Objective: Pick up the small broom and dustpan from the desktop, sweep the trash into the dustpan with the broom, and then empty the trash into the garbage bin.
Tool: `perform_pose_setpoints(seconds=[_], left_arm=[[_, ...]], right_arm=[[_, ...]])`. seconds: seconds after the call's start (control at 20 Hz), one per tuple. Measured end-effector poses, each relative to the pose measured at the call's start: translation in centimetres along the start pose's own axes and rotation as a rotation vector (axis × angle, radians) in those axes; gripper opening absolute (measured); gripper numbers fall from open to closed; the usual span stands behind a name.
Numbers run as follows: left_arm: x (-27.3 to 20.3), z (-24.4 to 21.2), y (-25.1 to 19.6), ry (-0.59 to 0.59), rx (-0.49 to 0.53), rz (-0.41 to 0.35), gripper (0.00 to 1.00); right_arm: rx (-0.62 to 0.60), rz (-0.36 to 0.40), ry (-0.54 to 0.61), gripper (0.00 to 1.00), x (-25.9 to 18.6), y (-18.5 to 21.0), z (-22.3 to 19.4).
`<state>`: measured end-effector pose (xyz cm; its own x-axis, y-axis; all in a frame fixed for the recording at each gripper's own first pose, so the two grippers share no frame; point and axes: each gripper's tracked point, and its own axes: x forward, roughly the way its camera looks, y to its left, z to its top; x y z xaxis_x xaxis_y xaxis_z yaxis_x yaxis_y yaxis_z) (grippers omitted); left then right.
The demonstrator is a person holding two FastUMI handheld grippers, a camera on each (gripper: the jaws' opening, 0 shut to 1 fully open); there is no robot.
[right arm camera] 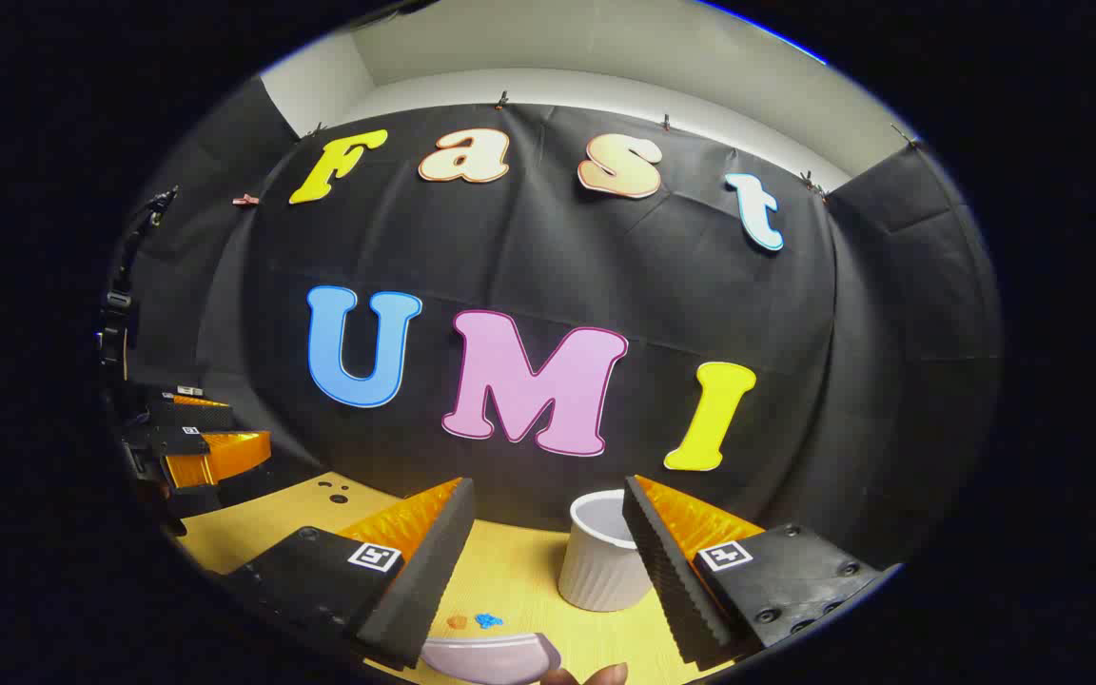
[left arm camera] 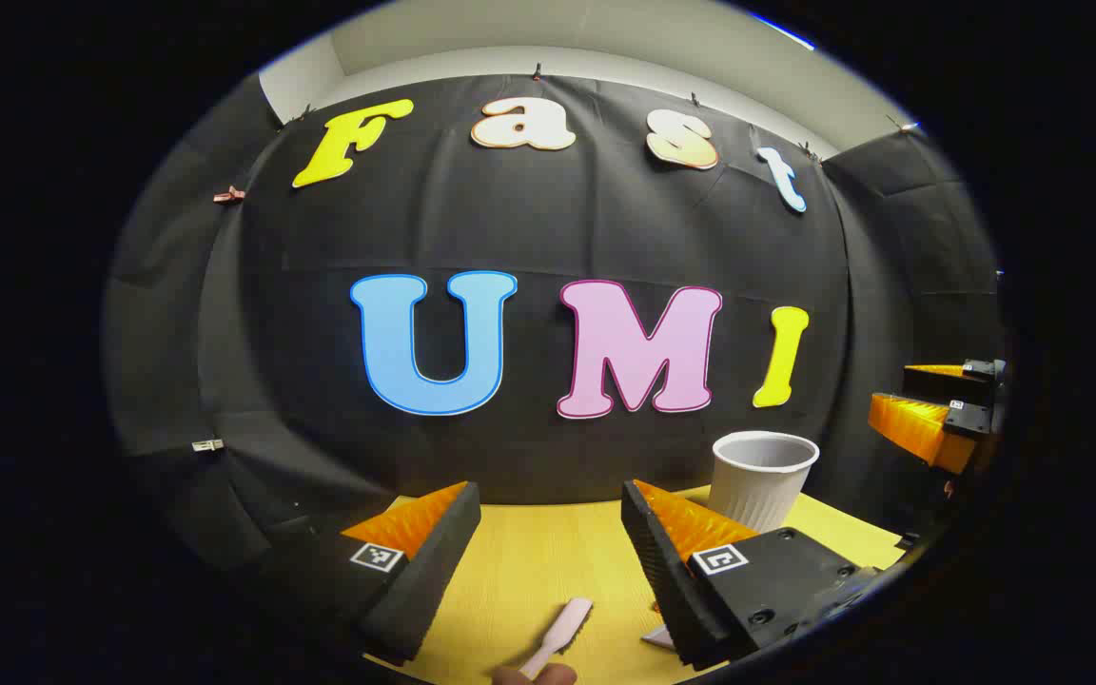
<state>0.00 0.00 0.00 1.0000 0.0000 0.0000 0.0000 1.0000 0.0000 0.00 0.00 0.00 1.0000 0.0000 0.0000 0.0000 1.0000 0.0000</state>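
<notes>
In the left gripper view, my left gripper (left arm camera: 548, 490) is open above the yellow desktop (left arm camera: 529, 561). A pale pink broom handle (left arm camera: 559, 633) lies on the desk low between its fingers, untouched. The white ribbed cup that serves as the bin (left arm camera: 762, 476) stands behind the right finger. My right gripper (right arm camera: 548, 485) is also open. A pale lilac dustpan edge (right arm camera: 491, 656) lies low between its fingers, with small orange (right arm camera: 456, 621) and blue (right arm camera: 488, 620) trash bits just beyond it. The bin (right arm camera: 600, 561) stands upright, partly hidden by the right finger.
Each gripper shows at the edge of the other's view: the right gripper (left arm camera: 929, 419) at far right, the left gripper (right arm camera: 205, 447) at far left, both above the desk. A person's fingertip (right arm camera: 586, 675) shows at the bottom edge. Small dark holes (right arm camera: 334, 492) mark the desk's back left.
</notes>
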Motion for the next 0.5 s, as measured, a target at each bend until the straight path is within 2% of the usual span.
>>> perform_pose_setpoints(seconds=[0.5], left_arm=[[0.1, -0.9, -0.2, 0.025, 0.02, 0.027, 0.94]], right_arm=[[0.011, 0.019, 0.017, 0.97, 0.6, -0.5, -1.4]])
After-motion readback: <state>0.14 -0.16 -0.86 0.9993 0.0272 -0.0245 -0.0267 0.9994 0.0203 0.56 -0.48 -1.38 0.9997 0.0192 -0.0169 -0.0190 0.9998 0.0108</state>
